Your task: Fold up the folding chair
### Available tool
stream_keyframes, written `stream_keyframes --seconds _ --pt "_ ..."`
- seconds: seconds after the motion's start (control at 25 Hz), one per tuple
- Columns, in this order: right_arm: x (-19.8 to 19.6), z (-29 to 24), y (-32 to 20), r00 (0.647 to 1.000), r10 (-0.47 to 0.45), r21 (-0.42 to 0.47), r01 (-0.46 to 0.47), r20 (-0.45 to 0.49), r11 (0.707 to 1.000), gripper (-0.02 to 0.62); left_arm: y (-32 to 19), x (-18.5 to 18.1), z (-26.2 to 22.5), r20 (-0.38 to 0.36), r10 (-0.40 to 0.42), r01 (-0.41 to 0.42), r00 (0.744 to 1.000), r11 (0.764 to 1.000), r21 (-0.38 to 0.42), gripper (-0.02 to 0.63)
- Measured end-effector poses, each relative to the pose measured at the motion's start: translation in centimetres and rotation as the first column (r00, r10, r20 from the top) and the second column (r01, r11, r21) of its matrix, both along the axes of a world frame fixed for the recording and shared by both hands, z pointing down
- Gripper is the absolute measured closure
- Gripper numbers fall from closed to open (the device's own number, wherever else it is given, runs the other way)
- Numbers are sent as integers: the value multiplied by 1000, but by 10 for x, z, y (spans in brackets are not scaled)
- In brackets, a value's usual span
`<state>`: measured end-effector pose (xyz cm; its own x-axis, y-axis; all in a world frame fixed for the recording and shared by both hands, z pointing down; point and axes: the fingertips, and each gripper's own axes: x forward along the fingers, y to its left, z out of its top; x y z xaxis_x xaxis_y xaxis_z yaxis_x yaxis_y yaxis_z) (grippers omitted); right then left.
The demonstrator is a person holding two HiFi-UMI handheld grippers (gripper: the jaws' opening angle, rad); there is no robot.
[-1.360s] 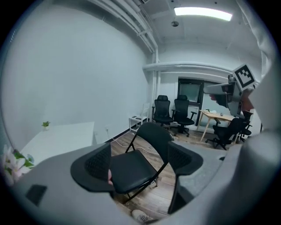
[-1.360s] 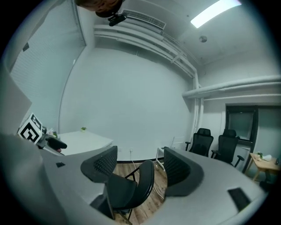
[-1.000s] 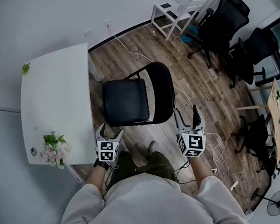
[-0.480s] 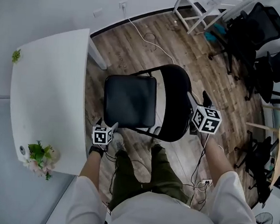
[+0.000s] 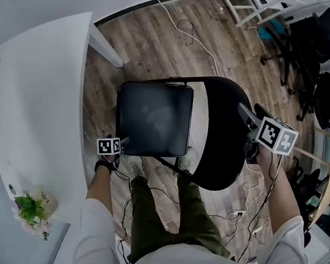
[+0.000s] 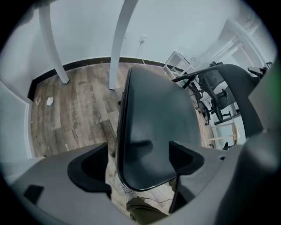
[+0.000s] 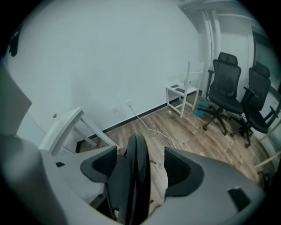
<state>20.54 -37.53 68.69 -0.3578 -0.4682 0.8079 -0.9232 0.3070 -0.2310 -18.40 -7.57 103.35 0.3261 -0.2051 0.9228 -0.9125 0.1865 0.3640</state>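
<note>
The black metal folding chair [image 5: 179, 129] stands unfolded mid-frame on the wood-plank floor [image 5: 153, 50], padded seat [image 5: 154, 114] flat, backrest [image 5: 222, 146] at 3 o'clock. Your left gripper [image 5: 121, 143] is at the seat's 7 o'clock corner: jaws wide and opening, seat edge between them, not clamped. Your right gripper [image 5: 251, 113] straddles the backrest rim, jaws wide with a gap showing. The white table [image 5: 39, 93] is at 9 o'clock.

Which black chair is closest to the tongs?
The folding chair: its back sits between the right tongs. The wheeled office chairs stand far off across the room.
</note>
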Motion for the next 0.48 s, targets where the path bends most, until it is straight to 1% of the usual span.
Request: stream_keyframes --seconds 0.04,0.08,0.16,0.2,0.24,0.28,0.32,0.36,0.4,0.48 --pt "-3 6 -2 1000 -8 -22 9 12 1000 249 0 -2 11 -30 -30 30 999 999 -12 183" --pt "-6 12 -3 1000 -16 -44 17 23 999 250 0 -3 21 -69 -82 81 994 996 -22 183" --pt "-10 25 -5 999 -21 -81 24 33 996 250 -4 -2 37 -156 -207 203 966 978 -40 183" --pt "-11 31 -6 999 -19 -99 22 34 995 252 -6 -1 43 -187 -240 236 953 971 -42 174" --pt "-12 37 -6 999 -17 -119 21 36 993 262 -7 0 47 -208 -248 245 946 969 -38 175" --pt "-12 40 -5 999 -19 -141 24 37 990 303 -8 0 50 -228 -242 241 943 970 -32 173" --pt "-13 42 -4 999 -26 -160 31 37 987 314 -8 2 53 -253 -235 236 939 971 -25 173" --pt "-14 43 -3 999 -37 -173 43 37 984 348 -8 3 56 -281 -231 235 932 972 -20 167" --pt "-16 44 -2 998 -52 -184 59 43 981 378 -8 4 59 -309 -232 238 922 971 -17 163" --pt "-20 46 -1 994 -78 -198 91 71 976 415 -8 5 64 -354 -244 257 903 966 -12 156"
